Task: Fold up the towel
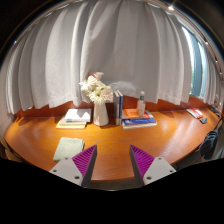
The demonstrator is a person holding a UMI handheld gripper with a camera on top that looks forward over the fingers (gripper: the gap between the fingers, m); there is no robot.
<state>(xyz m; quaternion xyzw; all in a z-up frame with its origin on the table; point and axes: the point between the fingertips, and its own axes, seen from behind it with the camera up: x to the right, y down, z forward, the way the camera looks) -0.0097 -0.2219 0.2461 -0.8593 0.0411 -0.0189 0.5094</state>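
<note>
A pale yellow-green folded towel (68, 148) lies on the wooden table (112, 140), just ahead of and to the left of my left finger. My gripper (113, 160) is open, its two purple pads (86, 160) spread apart with only bare wood between them. It hovers over the table's near part and holds nothing.
At the back of the table stand a vase of white flowers (97, 92), upright books (118, 106), a small bottle (141, 103), a stack of blue and orange books (139, 120) and white papers (73, 119). White curtains (110, 50) hang behind. A dark object (209, 145) sits at the right.
</note>
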